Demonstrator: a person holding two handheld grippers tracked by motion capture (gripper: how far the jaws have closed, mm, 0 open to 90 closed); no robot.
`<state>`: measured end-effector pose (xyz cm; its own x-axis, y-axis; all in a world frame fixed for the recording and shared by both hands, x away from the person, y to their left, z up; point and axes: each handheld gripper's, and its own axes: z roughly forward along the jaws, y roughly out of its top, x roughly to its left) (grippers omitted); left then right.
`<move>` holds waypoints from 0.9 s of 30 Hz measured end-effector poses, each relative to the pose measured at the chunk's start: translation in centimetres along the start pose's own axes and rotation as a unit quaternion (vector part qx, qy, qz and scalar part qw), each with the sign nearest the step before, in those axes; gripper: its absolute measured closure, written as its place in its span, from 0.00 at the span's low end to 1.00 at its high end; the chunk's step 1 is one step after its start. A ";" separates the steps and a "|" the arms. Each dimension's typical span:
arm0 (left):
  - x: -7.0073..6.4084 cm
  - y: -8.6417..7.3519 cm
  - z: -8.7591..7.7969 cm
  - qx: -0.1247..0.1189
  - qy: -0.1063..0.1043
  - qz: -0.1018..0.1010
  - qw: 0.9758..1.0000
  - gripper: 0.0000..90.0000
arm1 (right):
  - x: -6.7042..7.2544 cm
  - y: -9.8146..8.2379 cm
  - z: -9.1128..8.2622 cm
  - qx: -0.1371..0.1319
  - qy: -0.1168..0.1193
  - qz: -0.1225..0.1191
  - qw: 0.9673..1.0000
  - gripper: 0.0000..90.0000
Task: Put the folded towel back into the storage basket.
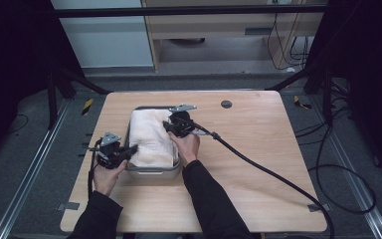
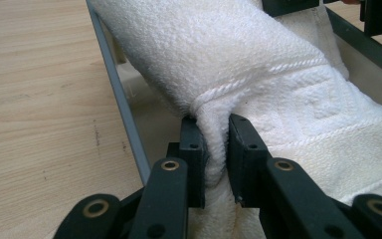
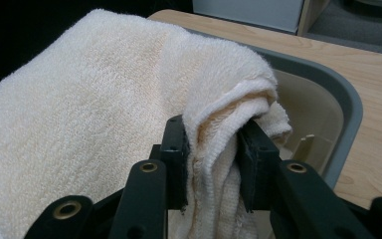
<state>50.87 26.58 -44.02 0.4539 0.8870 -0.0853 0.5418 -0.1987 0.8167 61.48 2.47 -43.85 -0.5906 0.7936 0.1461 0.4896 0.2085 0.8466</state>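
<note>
So there's a white terry towel (image 1: 151, 137) lying folded in a grey plastic tub (image 1: 154, 172) in the middle of the wooden bench (image 1: 258, 149). The left tongs (image 1: 132, 149) have pinched a bunched fold at the towel's near-left edge, jaws clamped tight on the cloth. The right tongs (image 1: 169, 125) are doing the same on the right side, gripping a gathered corner right by the tub's rim.

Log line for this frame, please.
left gripper: shut on towel | right gripper: shut on towel | towel: over tub
</note>
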 end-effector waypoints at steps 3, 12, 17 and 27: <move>-0.1 0.0 0.0 0.001 0.002 0.000 1.000 0.84 | 0.0 -0.1 0.1 0.003 -0.004 -0.004 1.000 0.75; 0.0 0.0 -0.1 -0.005 0.012 -0.003 1.000 0.73 | -0.1 -0.4 0.4 0.019 -0.018 -0.030 0.999 0.72; 0.0 0.1 -0.7 -0.024 0.006 -0.008 1.000 0.69 | -0.2 -0.5 0.4 0.021 -0.023 -0.049 0.998 0.66; 0.1 0.5 -2.4 -0.052 -0.002 -0.015 0.999 0.66 | -0.2 0.5 -1.3 0.000 -0.023 -0.064 0.998 0.54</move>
<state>49.54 27.56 -42.25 0.4409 0.8905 -0.1123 0.4783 -0.1272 0.8689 61.03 1.69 -42.81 -0.6183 0.7858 0.0135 0.4123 0.3097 0.8568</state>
